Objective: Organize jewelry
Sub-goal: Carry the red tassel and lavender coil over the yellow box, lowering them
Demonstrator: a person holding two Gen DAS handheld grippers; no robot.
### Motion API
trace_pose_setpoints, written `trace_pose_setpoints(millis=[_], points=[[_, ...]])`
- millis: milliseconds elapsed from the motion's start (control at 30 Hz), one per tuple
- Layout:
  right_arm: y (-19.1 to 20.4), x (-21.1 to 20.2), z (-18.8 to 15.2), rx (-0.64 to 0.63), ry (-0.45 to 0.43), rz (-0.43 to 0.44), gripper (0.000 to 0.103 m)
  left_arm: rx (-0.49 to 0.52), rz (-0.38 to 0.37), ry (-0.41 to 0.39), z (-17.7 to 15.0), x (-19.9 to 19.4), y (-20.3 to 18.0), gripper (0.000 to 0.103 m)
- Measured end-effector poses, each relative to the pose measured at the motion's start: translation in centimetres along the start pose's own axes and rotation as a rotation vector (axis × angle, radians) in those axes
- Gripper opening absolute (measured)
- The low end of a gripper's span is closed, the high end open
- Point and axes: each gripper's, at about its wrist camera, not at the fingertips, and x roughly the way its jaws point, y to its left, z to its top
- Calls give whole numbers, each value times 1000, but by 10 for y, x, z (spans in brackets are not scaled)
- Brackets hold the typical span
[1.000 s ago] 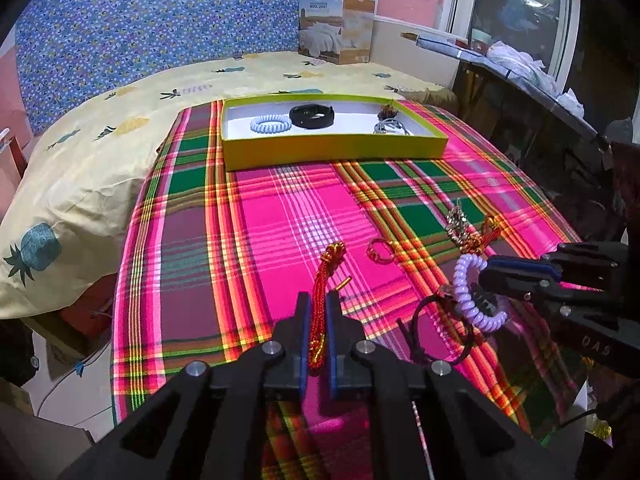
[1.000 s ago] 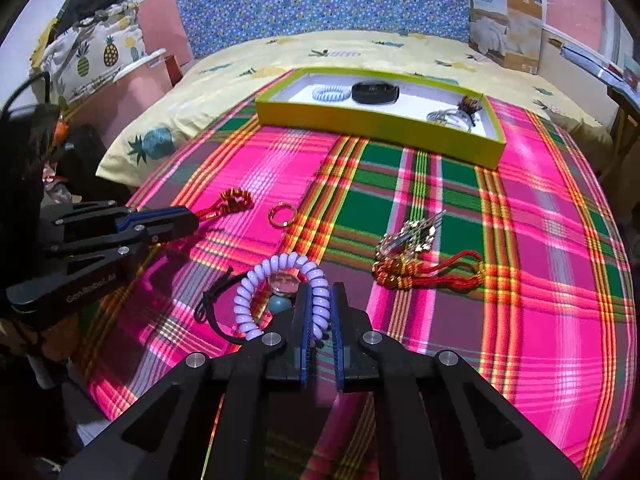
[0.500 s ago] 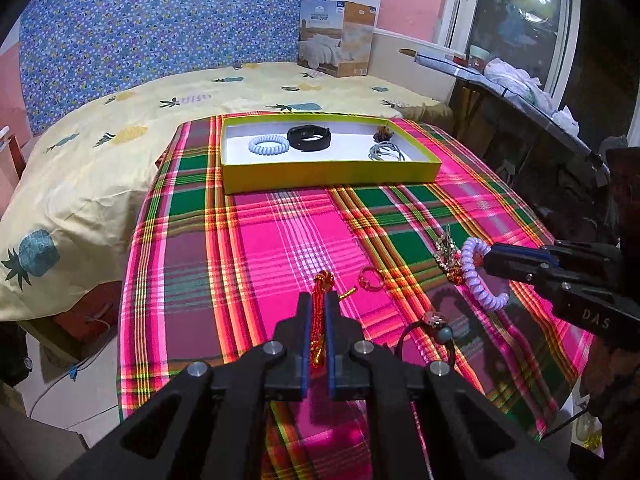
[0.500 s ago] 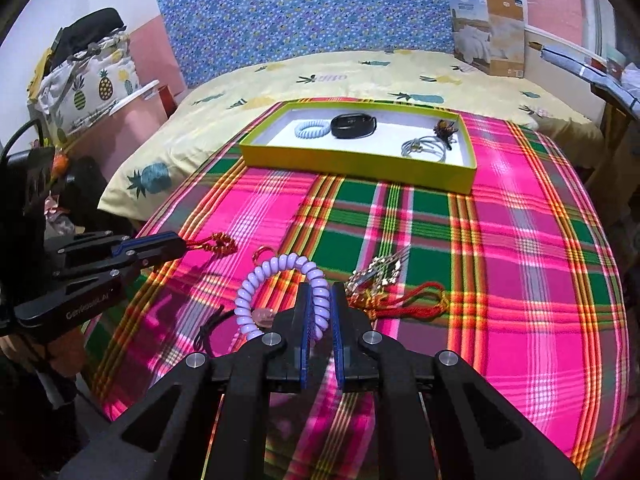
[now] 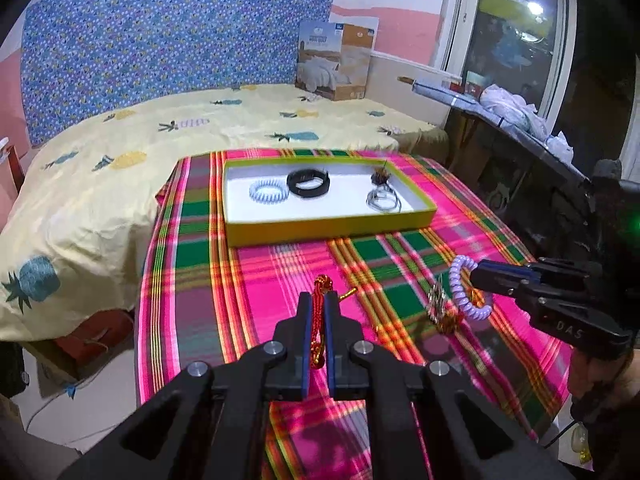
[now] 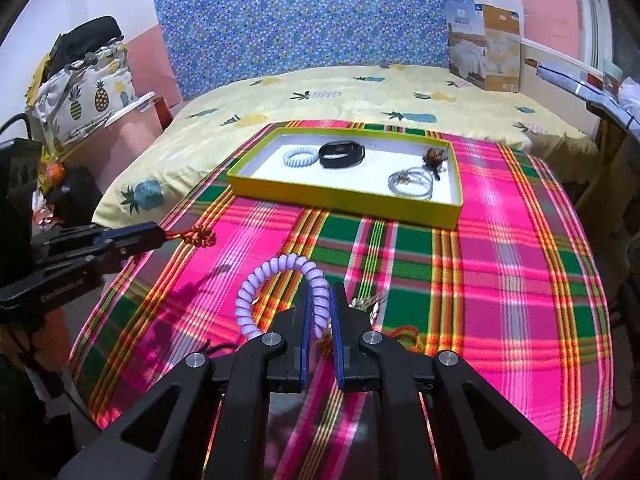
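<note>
My left gripper (image 5: 316, 304) is shut on a red braided cord bracelet (image 5: 319, 308) and holds it above the plaid cloth; it also shows in the right wrist view (image 6: 196, 237). My right gripper (image 6: 319, 300) is shut on a lilac spiral bracelet (image 6: 276, 284), lifted off the cloth, also seen in the left wrist view (image 5: 464, 292). A yellow-green tray (image 5: 332, 226) lies ahead with a pale blue spiral band (image 5: 269, 192), a black band (image 5: 309, 183), silver bangles (image 5: 383, 202) and a dark brooch (image 5: 379, 178).
A gold and red tasselled piece (image 5: 440, 312) lies on the plaid cloth (image 5: 256, 280) under the right gripper. The cloth covers a bed with a pineapple sheet (image 5: 100, 184). A cardboard box (image 5: 334, 66) stands at the back. A dark table (image 5: 520, 132) lies right.
Both grippers have risen from the cloth and moved toward the tray, each carrying its bracelet. The black cord and small gold ring on the cloth have dropped out of view.
</note>
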Motion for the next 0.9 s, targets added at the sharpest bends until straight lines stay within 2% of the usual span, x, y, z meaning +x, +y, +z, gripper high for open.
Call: trace_pose_setpoints(millis=[433, 900], points=[[-27, 22, 46, -12, -27, -40, 9, -3, 20, -26, 53, 30, 15, 6], [-60, 82, 94, -11, 8, -81, 9, 6, 51, 10, 91, 90, 28, 6]])
